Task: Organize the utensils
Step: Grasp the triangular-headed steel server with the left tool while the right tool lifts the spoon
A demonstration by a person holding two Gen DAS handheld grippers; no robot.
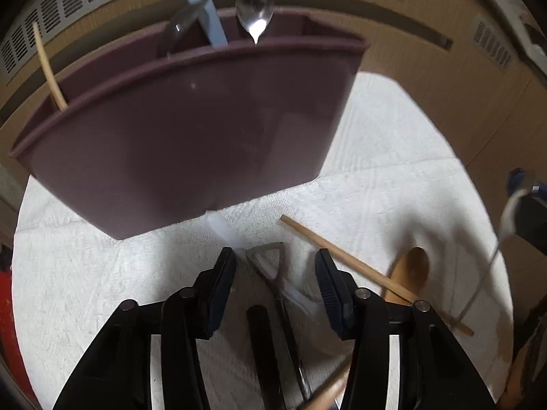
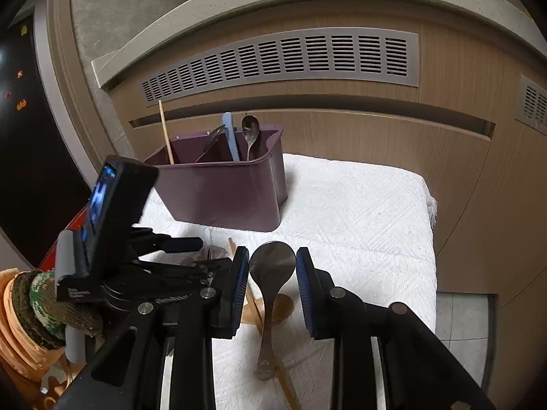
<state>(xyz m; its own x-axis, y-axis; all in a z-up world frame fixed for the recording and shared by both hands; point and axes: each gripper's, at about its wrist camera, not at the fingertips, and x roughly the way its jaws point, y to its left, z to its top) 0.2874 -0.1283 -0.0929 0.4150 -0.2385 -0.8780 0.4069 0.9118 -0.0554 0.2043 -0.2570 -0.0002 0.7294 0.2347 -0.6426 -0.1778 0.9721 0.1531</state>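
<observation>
left gripper point(image 1: 275, 273) over a peeler point(image 1: 270, 266) on the white towel point(image 1: 376, 171), jaws apart, not yet pinching. right gripper point(image 2: 272, 273) clamps a metal spoon point(image 2: 271, 266) — next likely into the maroon caddy point(image 2: 222, 191), well ahead, spoon section.

left gripper point(image 1: 275, 285) part-open, right gripper point(image 2: 272, 282) clamped

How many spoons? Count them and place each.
3: small spoon standing in the caddy, big spoon in the right gripper, wooden spoon on the towel. Others may hide inside the caddy.
</observation>
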